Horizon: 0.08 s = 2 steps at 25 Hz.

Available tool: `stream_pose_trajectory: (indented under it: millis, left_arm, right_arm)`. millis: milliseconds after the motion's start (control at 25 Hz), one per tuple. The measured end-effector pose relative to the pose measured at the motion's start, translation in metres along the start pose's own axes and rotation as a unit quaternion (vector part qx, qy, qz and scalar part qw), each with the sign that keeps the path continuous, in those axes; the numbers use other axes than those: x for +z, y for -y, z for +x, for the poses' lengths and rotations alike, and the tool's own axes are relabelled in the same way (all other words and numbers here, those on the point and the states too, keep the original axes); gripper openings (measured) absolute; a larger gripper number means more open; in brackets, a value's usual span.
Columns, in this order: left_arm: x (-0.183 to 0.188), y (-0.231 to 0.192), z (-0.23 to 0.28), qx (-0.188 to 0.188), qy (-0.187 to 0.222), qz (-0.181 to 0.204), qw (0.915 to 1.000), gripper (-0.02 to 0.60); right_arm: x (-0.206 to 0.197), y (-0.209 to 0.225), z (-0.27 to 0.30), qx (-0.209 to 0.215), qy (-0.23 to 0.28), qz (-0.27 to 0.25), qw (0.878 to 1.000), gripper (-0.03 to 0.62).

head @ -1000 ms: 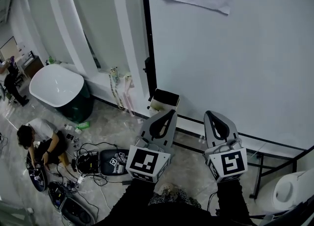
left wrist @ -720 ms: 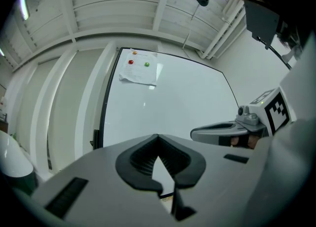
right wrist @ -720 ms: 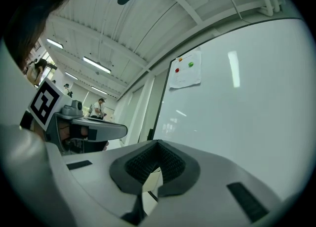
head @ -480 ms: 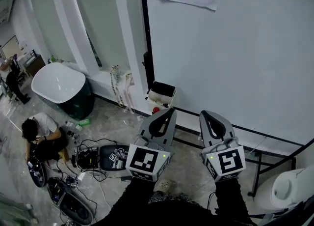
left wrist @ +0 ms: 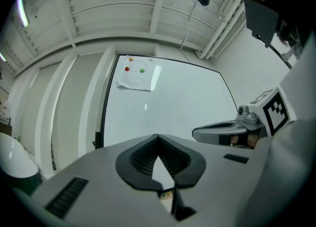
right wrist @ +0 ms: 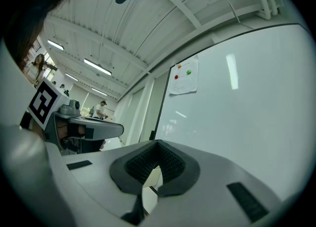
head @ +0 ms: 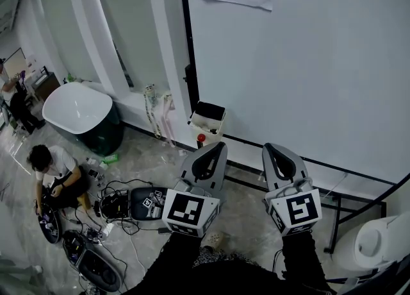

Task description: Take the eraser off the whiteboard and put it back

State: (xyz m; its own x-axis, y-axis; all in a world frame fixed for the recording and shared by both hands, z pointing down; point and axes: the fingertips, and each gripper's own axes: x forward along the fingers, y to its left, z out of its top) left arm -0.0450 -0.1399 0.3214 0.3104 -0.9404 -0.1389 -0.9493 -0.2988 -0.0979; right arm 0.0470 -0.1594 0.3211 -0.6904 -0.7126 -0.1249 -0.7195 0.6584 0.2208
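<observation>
- The left gripper (head: 216, 148) and the right gripper (head: 272, 149) are both held clenched and empty. They are pointed at the whiteboard (head: 307, 63), near its lower edge and not touching it.
- No eraser is plainly made out. A dark-topped box (head: 207, 118) at the whiteboard's lower left corner is judged the likeliest candidate.
- One gripper's jaws should be opened before the whiteboard is reached, and the eraser taken squarely across its narrow sides.
</observation>
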Motion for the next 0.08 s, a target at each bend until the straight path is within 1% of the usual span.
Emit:
stream_pose_trajectory:
  millis: [80]
  left_arm:
    - [-0.0002, 0.0029, -0.0023, 0.001, 0.001, 0.0, 1.0, 0.006]
  right_arm:
    - [-0.002, -0.0007, -0.0031, 0.002, -0.002, 0.001, 1.0, 0.008]
